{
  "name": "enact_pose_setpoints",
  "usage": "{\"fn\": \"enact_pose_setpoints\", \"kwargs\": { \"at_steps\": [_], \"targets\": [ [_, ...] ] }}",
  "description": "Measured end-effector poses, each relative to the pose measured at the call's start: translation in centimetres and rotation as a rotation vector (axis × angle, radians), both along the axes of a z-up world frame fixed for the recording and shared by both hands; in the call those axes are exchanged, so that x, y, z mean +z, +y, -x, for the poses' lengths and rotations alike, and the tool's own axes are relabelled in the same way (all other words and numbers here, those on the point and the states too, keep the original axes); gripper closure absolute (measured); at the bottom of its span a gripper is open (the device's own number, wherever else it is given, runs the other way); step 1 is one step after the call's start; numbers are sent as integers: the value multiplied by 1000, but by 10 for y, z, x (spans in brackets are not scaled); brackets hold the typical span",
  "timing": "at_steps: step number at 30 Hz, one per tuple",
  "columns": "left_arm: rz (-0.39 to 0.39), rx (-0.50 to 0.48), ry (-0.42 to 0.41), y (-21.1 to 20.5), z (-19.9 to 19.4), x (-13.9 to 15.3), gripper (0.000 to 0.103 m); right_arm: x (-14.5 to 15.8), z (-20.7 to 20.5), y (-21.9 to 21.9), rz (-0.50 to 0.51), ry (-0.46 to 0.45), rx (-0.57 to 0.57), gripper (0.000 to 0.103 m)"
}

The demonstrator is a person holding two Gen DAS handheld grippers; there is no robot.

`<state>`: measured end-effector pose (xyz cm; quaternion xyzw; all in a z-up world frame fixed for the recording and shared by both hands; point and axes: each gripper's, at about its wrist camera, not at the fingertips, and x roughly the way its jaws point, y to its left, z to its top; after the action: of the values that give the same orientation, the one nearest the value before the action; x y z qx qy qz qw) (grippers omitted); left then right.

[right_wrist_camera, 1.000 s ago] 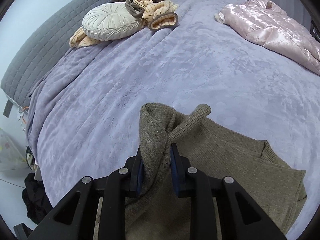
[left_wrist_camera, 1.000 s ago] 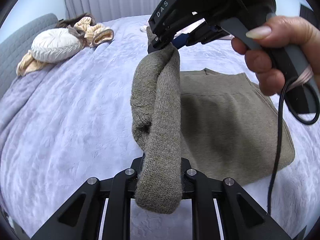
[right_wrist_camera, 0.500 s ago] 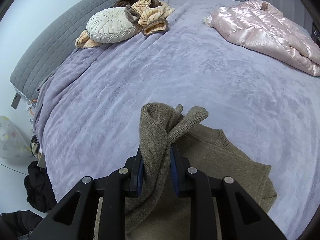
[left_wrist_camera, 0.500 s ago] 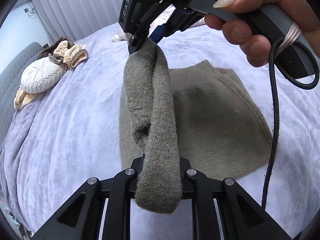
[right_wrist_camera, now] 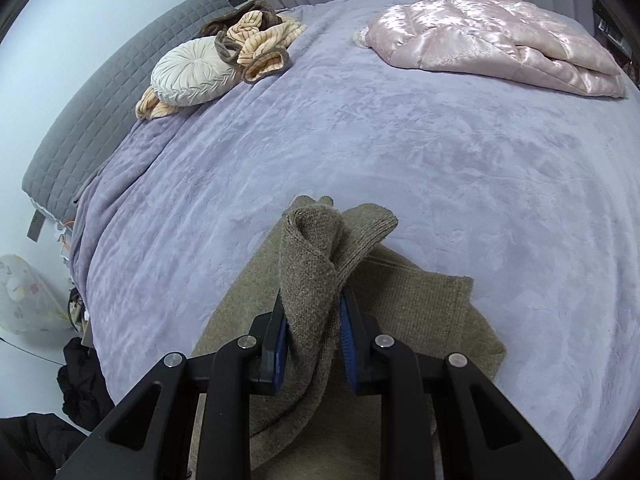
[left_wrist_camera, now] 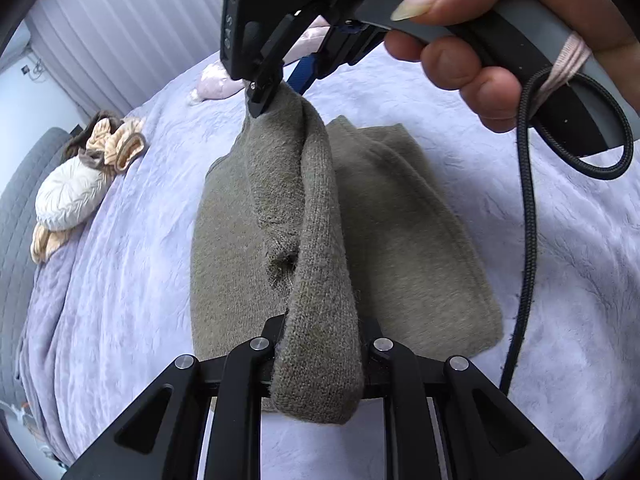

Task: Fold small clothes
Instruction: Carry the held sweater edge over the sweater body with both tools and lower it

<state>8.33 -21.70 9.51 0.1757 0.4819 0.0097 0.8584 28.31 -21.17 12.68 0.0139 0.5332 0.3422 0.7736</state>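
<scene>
One olive knitted garment [left_wrist_camera: 400, 216] lies partly on the bed [left_wrist_camera: 132, 264], its raised edge pinched at two spots: between the left gripper's [left_wrist_camera: 320, 360] fingers and between the right gripper's [right_wrist_camera: 314, 332] fingers.

A lavender bedspread [right_wrist_camera: 440, 184] covers the bed. Far ahead of the fingers and to their left, a round cream pillow [right_wrist_camera: 194, 72] lies touching a heap of peach and brown striped cloth [right_wrist_camera: 260, 44] by the grey quilted headboard [right_wrist_camera: 104, 108]. Far ahead to their right lies a shiny pink puffer jacket [right_wrist_camera: 492, 36].
</scene>
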Motion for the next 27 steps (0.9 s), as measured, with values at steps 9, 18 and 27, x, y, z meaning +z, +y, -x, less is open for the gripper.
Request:
{"fn": "enact_pose_setpoints", "kwargs": {
  "at_steps": [9,18,27],
  "targets": [
    [-42,-36,37,-29,6,-14,84,-19,0,-38,-45,16,-40,78],
    [-117,-57,50,-46,-1,-30,84,-45,-2,-63,-88,54,-84,78],
    [-199,-82,46,-62,-1,-44,84,-71,-8,-88,-129,102,-131,78]
  ]
}}
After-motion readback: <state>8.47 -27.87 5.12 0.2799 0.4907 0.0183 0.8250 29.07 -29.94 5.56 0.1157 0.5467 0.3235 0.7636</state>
